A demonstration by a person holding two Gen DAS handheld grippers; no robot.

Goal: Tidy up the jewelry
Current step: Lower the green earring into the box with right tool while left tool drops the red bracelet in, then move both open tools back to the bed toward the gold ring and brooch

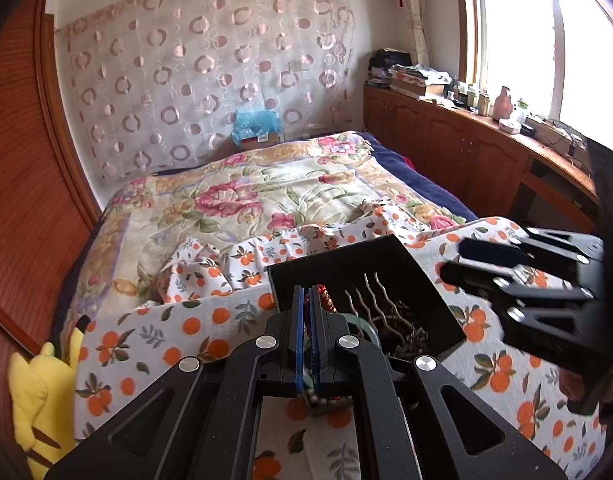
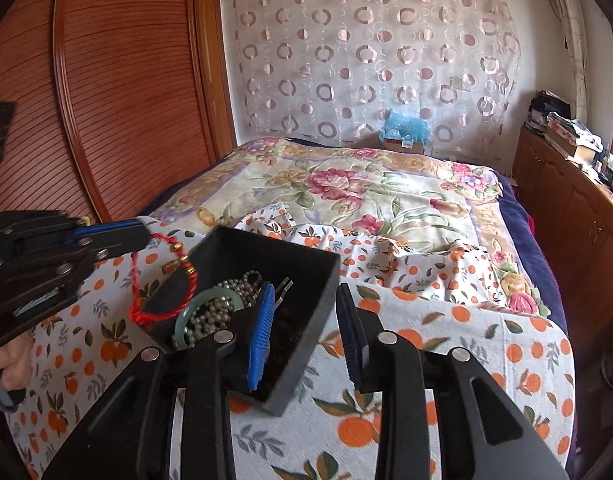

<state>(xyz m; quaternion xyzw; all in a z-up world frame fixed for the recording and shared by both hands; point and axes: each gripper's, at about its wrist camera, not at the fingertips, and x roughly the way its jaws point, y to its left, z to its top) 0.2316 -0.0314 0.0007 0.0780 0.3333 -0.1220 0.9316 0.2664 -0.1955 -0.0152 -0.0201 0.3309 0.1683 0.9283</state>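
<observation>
Left gripper [image 1: 307,320] clenched on red cord bracelet [image 2: 162,280], which dangles over the left rim of the black tray [image 2: 306,280]. Right gripper [image 2: 306,332] released, straddling the tray's right wall. Tray sits on the bed [image 2: 386,196], on orange-print cloth [image 2: 446,344]; jade bangle [image 2: 194,312] and bead chain [image 2: 218,308] inside.

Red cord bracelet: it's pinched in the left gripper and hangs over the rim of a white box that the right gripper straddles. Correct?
Not quite. The box is black, not white, as the right wrist view shows. The left gripper does pinch the red cord bracelet over its rim, and the open right gripper straddles its wall.
</observation>
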